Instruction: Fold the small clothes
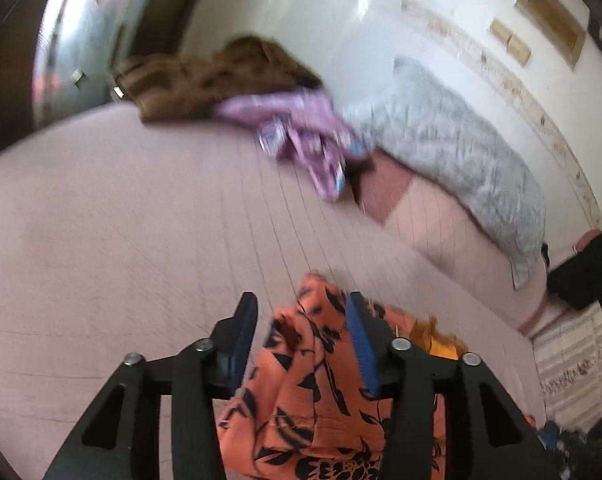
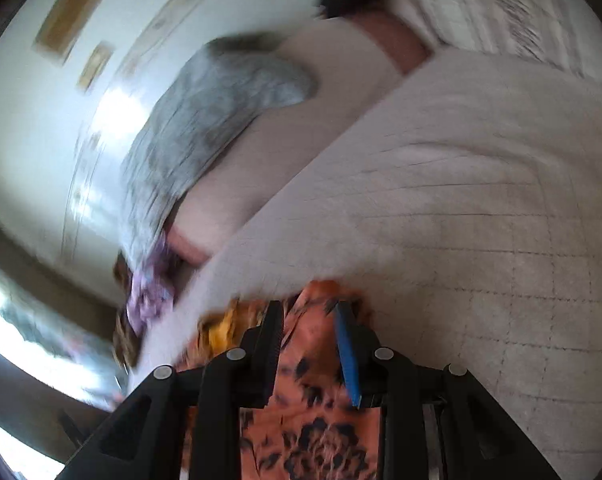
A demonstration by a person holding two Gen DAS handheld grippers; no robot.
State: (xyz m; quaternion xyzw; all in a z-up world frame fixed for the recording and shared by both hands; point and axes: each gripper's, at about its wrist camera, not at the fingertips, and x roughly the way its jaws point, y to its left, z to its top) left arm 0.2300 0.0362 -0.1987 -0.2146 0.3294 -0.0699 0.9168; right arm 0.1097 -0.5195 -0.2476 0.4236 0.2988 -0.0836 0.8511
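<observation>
Garment [image 1: 313,396]: orange fabric with a black leaf-and-flower print, bunched on the pink quilted bedspread [image 1: 113,248], directly under both grippers. Yellow-orange fabric patch [image 1: 441,344] showing at its edge, just beside the print.

Left gripper [image 1: 301,336]: fingers spread, blue pads facing each other. Orange fabric rising in a ridge between them; not pinched, pads clear of the cloth as far as visible. Left finger [image 1: 243,332] over bare bedspread at its tip, right finger [image 1: 363,344] over the print.

Right gripper [image 2: 309,344]: fingers parted, narrower gap than the left. Same orange garment [image 2: 313,432] lying beneath and between the fingers; no clamping visible, though heavy blur leaves contact at the pads uncertain. Yellow patch [image 2: 217,332] just left of the dark finger [image 2: 271,344].

Surroundings, left wrist view: brown patterned cloth [image 1: 205,76] heaped at the far edge of the bed, purple garment [image 1: 297,132] touching it and spilling toward the middle, grey textured blanket [image 1: 461,152] along the wall side, black item [image 1: 585,276] at the far right. All well apart from the orange garment.

Right wrist view: grey blanket [image 2: 205,128] and purple garment [image 2: 149,292] blurred at left, quilt grid [image 2: 481,220] sharp at right.
</observation>
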